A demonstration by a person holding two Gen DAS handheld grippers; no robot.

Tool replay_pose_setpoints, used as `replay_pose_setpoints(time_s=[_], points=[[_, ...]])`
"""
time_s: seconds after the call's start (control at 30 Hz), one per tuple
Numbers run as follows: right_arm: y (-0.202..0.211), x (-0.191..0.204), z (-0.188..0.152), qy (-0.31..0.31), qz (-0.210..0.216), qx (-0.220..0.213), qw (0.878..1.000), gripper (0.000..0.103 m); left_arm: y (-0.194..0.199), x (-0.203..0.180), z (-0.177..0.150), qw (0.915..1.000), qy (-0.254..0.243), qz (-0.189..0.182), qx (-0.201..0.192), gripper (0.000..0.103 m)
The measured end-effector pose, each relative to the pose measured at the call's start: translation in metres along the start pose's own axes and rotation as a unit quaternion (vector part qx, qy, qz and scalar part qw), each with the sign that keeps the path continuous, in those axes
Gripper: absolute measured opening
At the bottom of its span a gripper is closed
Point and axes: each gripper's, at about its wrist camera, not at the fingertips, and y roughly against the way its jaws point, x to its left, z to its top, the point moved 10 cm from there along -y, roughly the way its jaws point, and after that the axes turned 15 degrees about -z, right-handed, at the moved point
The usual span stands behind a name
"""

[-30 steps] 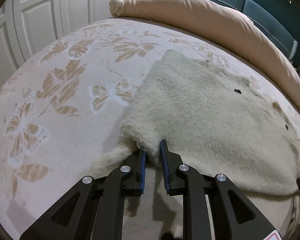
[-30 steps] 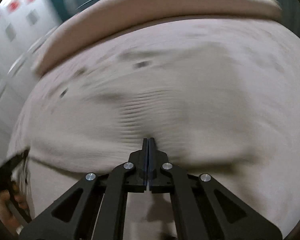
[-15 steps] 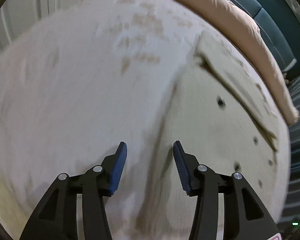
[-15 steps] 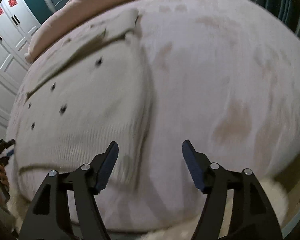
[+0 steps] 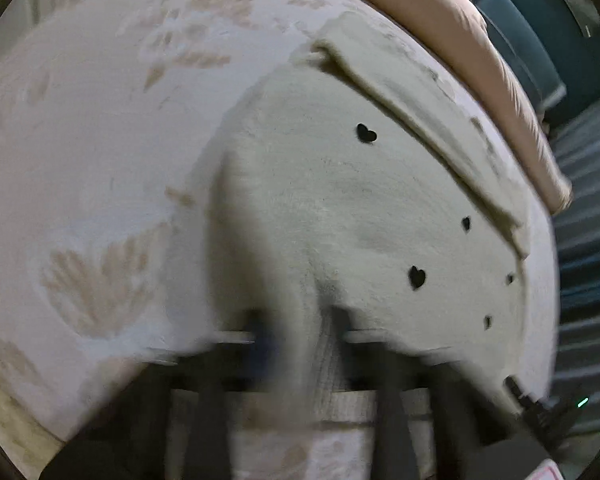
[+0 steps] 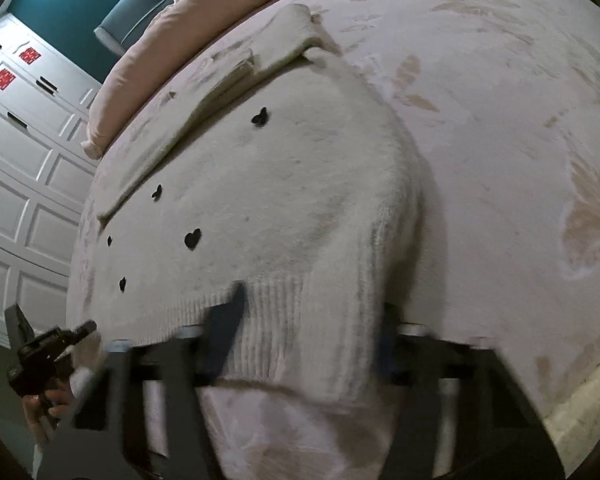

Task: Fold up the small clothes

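A cream fluffy sweater (image 5: pixel 340 208) with small black hearts lies flat on the bed, also in the right wrist view (image 6: pixel 268 200); one sleeve is folded across its far edge. My left gripper (image 5: pixel 300 332) is open, its blurred jaws astride the sweater's near left hem corner. My right gripper (image 6: pixel 308 328) is open, its jaws astride the ribbed hem at the near right corner. Whether the pads touch the fabric is lost in motion blur. The left gripper also shows in the right wrist view (image 6: pixel 48 356), held by a hand.
The bed cover (image 5: pixel 92 160) is pale with tan butterfly prints. A peach duvet roll (image 5: pixel 480 52) lies along the far side before a teal headboard (image 6: pixel 132 20). White wardrobe doors (image 6: pixel 20 168) stand to the left. The bed's near edge (image 6: pixel 580 400) is close.
One second ago both grippers were shut on the sweater's edge. They let go, opened and pulled back. Now both have moved in on the near hem corners, jaws open around the fabric.
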Motion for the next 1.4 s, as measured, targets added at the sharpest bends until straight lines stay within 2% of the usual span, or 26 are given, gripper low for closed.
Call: replay_pose_setpoints(time_s=[0.03, 0.17, 0.27, 0.4, 0.53, 0.63, 0.7, 0.77, 0.8, 0.83, 0.87, 0.9, 0.93, 0.97, 1.0, 1.03, 1.07, 1.1, 1.13, 1.2, 1.23, 1.27, 1.3, 1.33, 1.4], points=[[0.001, 0.000, 0.000, 0.001, 0.001, 0.002, 1.000, 0.011, 0.004, -0.004, 0.003, 0.9997, -0.019, 0.011, -0.002, 0.006], [0.037, 0.001, 0.006, 0.011, 0.013, -0.037, 0.999, 0.009, 0.035, -0.012, 0.003, 0.9984, -0.051, 0.023, -0.011, 0.005], [0.066, -0.001, 0.000, 0.032, 0.017, -0.054, 0.998, 0.008, 0.057, -0.011, -0.010, 0.9978, -0.062, 0.021, -0.007, 0.005], [0.089, -0.017, -0.028, 0.061, 0.002, -0.043, 0.997, 0.008, 0.074, -0.011, -0.045, 0.9959, -0.084, 0.028, 0.016, 0.005], [0.100, -0.045, -0.088, 0.084, -0.020, 0.023, 0.996, 0.008, 0.092, 0.004, -0.115, 0.9937, -0.082, 0.025, 0.072, 0.005], [0.116, -0.067, -0.149, 0.122, -0.043, 0.093, 0.987, 0.008, 0.120, 0.019, -0.184, 0.9895, -0.055, 0.023, 0.132, 0.005], [0.136, -0.077, -0.179, 0.124, -0.039, 0.135, 0.982, 0.008, 0.138, 0.025, -0.209, 0.9869, -0.047, 0.029, 0.152, 0.005], [0.151, -0.076, -0.182, 0.129, -0.035, 0.146, 0.980, 0.008, 0.157, 0.023, -0.213, 0.9870, -0.040, 0.030, 0.153, 0.005], [0.157, -0.073, -0.173, 0.135, -0.034, 0.137, 0.981, 0.008, 0.161, 0.019, -0.206, 0.9882, -0.043, 0.027, 0.145, 0.005], [0.164, -0.064, -0.149, 0.140, -0.027, 0.107, 0.984, 0.008, 0.164, 0.011, -0.189, 0.9900, -0.051, 0.023, 0.130, 0.005], [0.168, -0.058, -0.126, 0.140, -0.020, 0.080, 0.987, 0.008, 0.166, -0.005, -0.155, 0.9930, -0.066, 0.007, 0.098, 0.005], [0.173, -0.048, -0.087, 0.133, -0.008, 0.033, 0.991, 0.008, 0.164, -0.016, -0.133, 0.9939, -0.077, -0.007, 0.078, 0.005], [0.175, -0.042, -0.058, 0.126, 0.003, -0.003, 0.992, 0.008, 0.159, -0.036, -0.092, 0.9936, -0.101, -0.025, 0.042, 0.005], [0.180, -0.031, -0.010, 0.110, 0.022, -0.068, 0.991, 0.009, 0.154, -0.050, -0.063, 0.9923, -0.118, -0.033, 0.018, 0.006], [0.181, -0.024, 0.025, 0.098, 0.030, -0.118, 0.988, 0.010, 0.147, -0.063, -0.034, 0.9907, -0.132, -0.033, -0.010, 0.006], [0.182, -0.018, 0.070, 0.075, 0.023, -0.186, 0.979, 0.013, 0.140, -0.077, -0.004, 0.9886, -0.141, -0.033, -0.039, 0.007], [0.183, -0.017, 0.088, 0.058, 0.010, -0.217, 0.974, 0.019, 0.133, -0.093, 0.029, 0.9848, -0.152, -0.038, -0.075, 0.017], [0.184, -0.018, 0.119, 0.009, -0.009, -0.254, 0.967, 0.020, 0.130, -0.102, 0.050, 0.9817, -0.159, -0.028, -0.101, 0.020], [0.186, -0.017, 0.132, -0.030, 0.009, -0.262, 0.965, 0.023, 0.131, -0.107, 0.068, 0.9797, -0.156, -0.014, -0.125, 0.023], [0.195, -0.010, 0.143, -0.093, 0.059, -0.270, 0.956, 0.040, 0.142, -0.121, 0.095, 0.9726, -0.152, -0.007, -0.175, 0.023], [0.200, -0.010, 0.140, -0.106, 0.070, -0.279, 0.952, 0.071, 0.153, -0.123, 0.103, 0.9678, -0.150, -0.003, -0.202, 0.035], [0.207, -0.014, 0.136, -0.128, 0.068, -0.308, 0.940, 0.093, 0.160, -0.122, 0.105, 0.9648, -0.151, -0.002, -0.216, 0.048], [0.210, -0.015, 0.132, -0.128, 0.063, -0.325, 0.935, 0.094, 0.165, -0.117, 0.108, 0.9627, -0.147, 0.010, -0.227, 0.074], [0.212, -0.016, 0.127, -0.113, 0.055, -0.338, 0.933, 0.093, 0.167, -0.112, 0.108, 0.9611, -0.140, 0.027, -0.236, 0.076], [0.195, -0.021, 0.117, -0.067, -0.004, -0.332, 0.941, 0.093, 0.157, -0.095, 0.097, 0.9622, -0.138, 0.042, -0.231, 0.077]])
